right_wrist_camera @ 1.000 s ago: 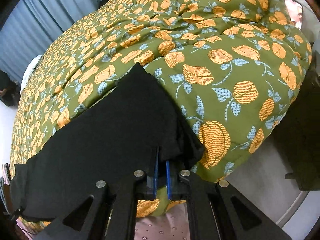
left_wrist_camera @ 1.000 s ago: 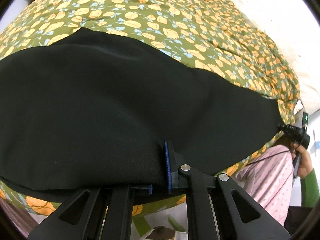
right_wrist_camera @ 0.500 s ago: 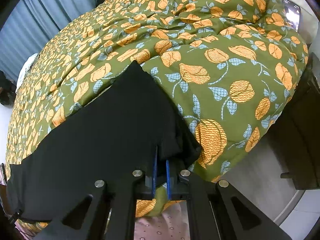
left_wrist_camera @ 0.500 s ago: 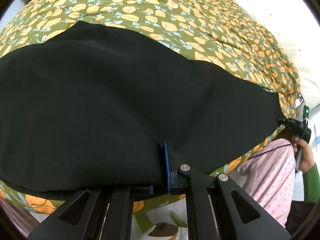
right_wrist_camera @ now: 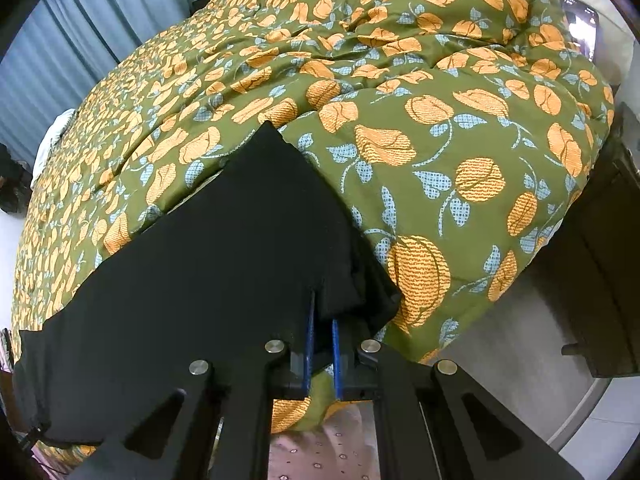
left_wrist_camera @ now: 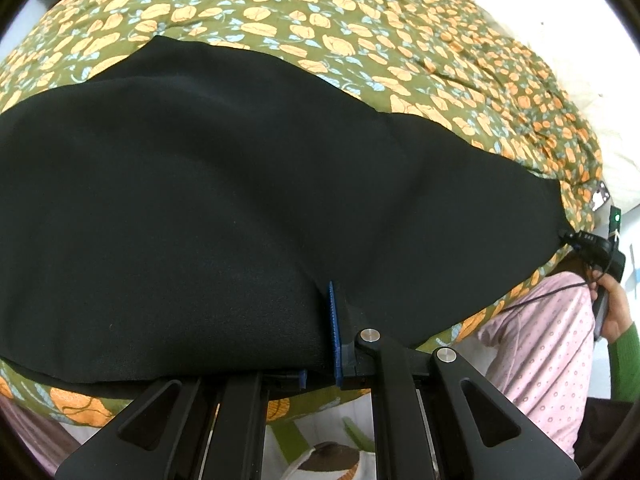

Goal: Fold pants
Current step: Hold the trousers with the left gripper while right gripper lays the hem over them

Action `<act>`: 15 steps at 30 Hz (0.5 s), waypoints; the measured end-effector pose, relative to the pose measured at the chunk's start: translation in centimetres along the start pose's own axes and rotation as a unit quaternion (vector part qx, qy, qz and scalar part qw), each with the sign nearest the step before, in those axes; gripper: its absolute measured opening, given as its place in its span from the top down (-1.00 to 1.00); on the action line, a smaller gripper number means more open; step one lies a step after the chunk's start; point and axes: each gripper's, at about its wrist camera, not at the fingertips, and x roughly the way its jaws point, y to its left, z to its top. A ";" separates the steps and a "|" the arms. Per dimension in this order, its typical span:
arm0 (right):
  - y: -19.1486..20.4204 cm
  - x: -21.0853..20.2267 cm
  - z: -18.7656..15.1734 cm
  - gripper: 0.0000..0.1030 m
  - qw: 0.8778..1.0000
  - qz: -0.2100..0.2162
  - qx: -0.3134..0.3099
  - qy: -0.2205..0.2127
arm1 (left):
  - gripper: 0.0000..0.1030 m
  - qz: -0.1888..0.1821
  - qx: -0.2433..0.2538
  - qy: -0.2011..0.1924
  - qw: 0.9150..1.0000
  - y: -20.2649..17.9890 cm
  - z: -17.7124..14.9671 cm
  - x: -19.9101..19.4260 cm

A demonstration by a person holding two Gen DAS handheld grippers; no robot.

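Black pants [left_wrist_camera: 224, 208] lie spread across a green quilt with orange flowers [left_wrist_camera: 320, 20], near the bed's front edge. My left gripper [left_wrist_camera: 320, 332] is shut on the near edge of the pants; the cloth covers its left finger and only the blue pad of the right finger [left_wrist_camera: 333, 328] shows. In the right wrist view the pants [right_wrist_camera: 208, 272] run off to the left, and my right gripper [right_wrist_camera: 320, 316] is shut on their bunched near corner. That same right gripper [left_wrist_camera: 592, 246] shows at the far right of the left wrist view, pinching the pants' end.
The quilt [right_wrist_camera: 440, 128] covers the whole bed and drops off at the front edge. A phone [right_wrist_camera: 582, 24] lies on the bed's far right. A dark cabinet [right_wrist_camera: 608, 264] stands right of the bed. A person's pink-trousered leg [left_wrist_camera: 548, 352] and green sleeve [left_wrist_camera: 626, 360] are at right.
Both grippers keep their hold on the pants. The pants look a little smoother and flatter on the quilt than a second ago; nothing else has shifted.
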 end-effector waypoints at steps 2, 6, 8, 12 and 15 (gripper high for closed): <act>0.0 0.0 0.0 0.90 1.000 0.000 0.000 0.001 | 0.86 0.000 0.000 0.001 1.000 0.0 0.0 0.1; 0.1 0.1 0.0 0.90 1.000 -0.002 -0.002 0.002 | 0.86 0.000 0.000 0.001 1.000 0.0 0.0 0.1; 0.1 0.1 0.0 0.90 1.000 -0.003 -0.002 0.002 | 0.86 0.000 0.000 0.001 1.000 0.0 0.0 0.1; 0.1 0.2 0.0 0.89 1.000 -0.004 -0.003 0.003 | 0.86 0.000 0.000 0.002 1.000 0.0 -0.1 0.2; 0.1 0.2 0.1 0.89 1.000 -0.004 -0.002 0.004 | 0.86 -0.001 0.000 0.003 1.000 0.0 -0.2 0.2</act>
